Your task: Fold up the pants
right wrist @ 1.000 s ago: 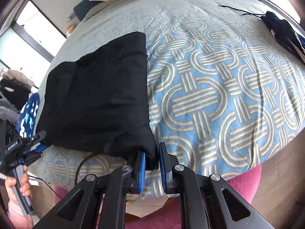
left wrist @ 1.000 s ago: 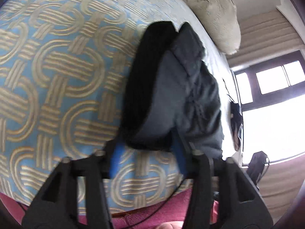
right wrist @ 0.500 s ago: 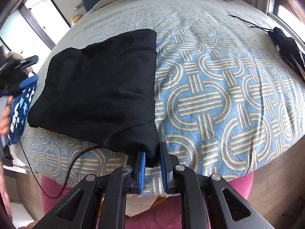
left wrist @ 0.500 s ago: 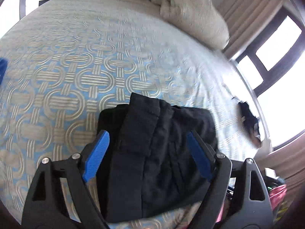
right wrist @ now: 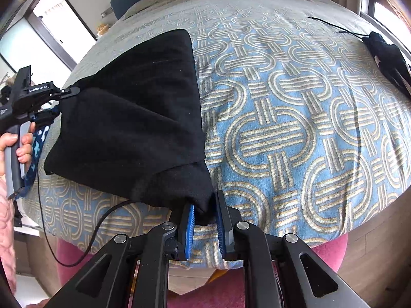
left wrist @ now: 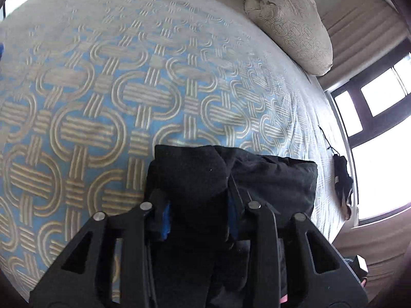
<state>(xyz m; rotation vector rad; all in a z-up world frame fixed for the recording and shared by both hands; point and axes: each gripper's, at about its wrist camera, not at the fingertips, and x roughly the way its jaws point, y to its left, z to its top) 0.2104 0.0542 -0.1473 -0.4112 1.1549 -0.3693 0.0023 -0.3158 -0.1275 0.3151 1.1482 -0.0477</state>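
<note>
Bed (right wrist: 295, 118): blue cover with tan interlocked loops; carries everything listed.

Pillow (left wrist: 290, 23): patterned, at the head end, well apart from the work.

Pants (right wrist: 133, 118): black, already folded to a compact panel. Far edge lies on the cover toward the bed's left side; near edge is lifted off the cover at the foot edge, stretched between the two grippers. Folding judged well advanced: legs doubled, bulk gathered. Left, by this view: carry the raised edge over to the far edge, lay it flat, let go.

Dark item (right wrist: 388, 59): small black garment with a loose cord, near the bed's right edge; untouched.

Left gripper (left wrist: 197, 215): clenched on the panel's left near corner, thick bunched cloth between the blue pads. Seen from the right wrist view at the panel's left corner, hand (right wrist: 15, 146) on its grip.

Right gripper (right wrist: 204, 218): clamped on the right near corner, a pinch of cloth between the pads.

Cable (right wrist: 84, 231): black, hanging below the foot edge.
</note>
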